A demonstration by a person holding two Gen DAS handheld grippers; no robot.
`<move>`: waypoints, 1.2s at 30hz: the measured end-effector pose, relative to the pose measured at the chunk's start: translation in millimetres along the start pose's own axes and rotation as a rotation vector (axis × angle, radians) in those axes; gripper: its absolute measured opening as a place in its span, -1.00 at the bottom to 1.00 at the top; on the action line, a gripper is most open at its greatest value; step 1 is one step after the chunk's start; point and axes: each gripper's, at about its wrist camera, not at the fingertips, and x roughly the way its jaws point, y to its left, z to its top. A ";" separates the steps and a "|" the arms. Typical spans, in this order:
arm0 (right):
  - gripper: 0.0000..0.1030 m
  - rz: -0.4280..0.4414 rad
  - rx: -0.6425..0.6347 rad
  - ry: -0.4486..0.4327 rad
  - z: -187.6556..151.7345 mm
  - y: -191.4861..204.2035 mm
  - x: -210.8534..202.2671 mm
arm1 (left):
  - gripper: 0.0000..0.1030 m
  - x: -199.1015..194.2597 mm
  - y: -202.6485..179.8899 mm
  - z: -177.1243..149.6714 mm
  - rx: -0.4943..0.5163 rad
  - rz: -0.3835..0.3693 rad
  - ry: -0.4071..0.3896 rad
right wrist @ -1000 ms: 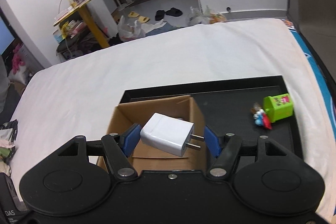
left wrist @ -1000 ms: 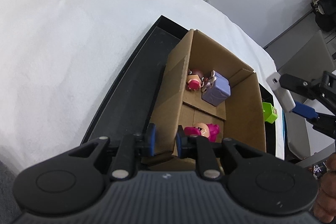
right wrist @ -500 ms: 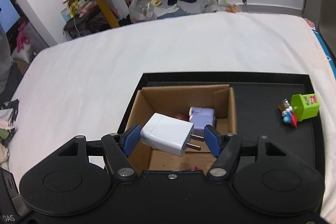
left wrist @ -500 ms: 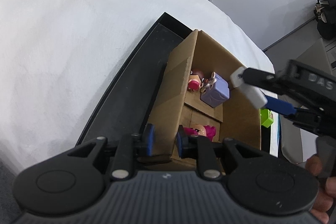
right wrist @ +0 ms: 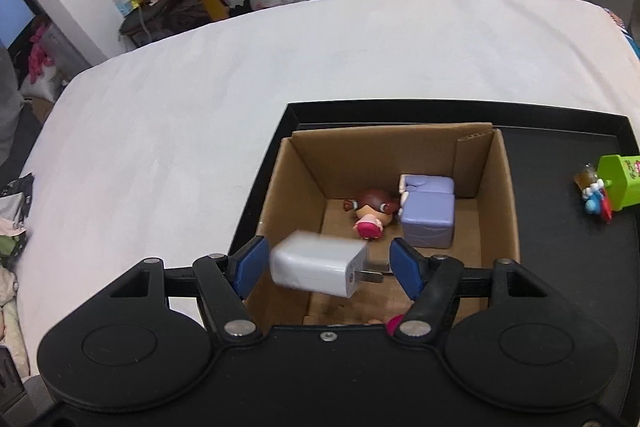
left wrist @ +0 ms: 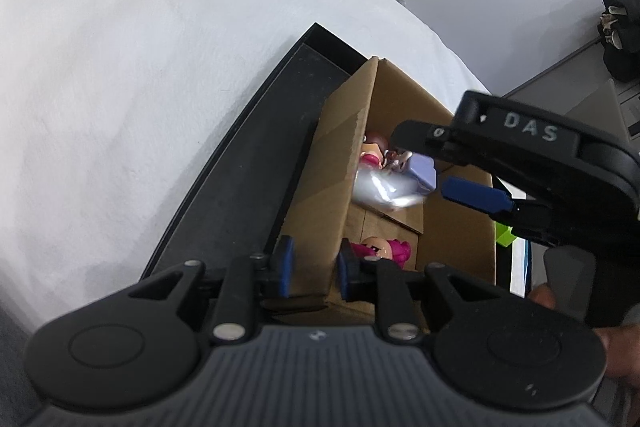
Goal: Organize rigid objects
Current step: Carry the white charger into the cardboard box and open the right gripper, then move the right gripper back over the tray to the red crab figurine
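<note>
Pinching the near-left wall of the cardboard box to steady it, the left gripper lets the right gripper, fingers spread wide, drop the blurred white charger inside.

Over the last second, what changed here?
The right gripper came over the cardboard box, its jaws opened, and the white charger is dropping in, blurred. The left gripper stays clamped on the box wall; the toys inside haven't moved.
</note>
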 end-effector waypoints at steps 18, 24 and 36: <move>0.74 0.005 -0.048 -0.018 -5.2 -15.5 -50.4 | -0.60 -0.2 -6.6 0.0 0.039 0.009 -0.010; 0.84 -0.028 -0.064 -0.030 -6.1 -34.4 -70.2 | -0.60 -1.9 -8.8 1.1 0.051 0.015 -0.007; 0.92 -0.099 0.026 -0.075 -11.7 -99.5 -84.8 | -0.60 -2.4 -11.1 -0.5 0.044 0.024 -0.004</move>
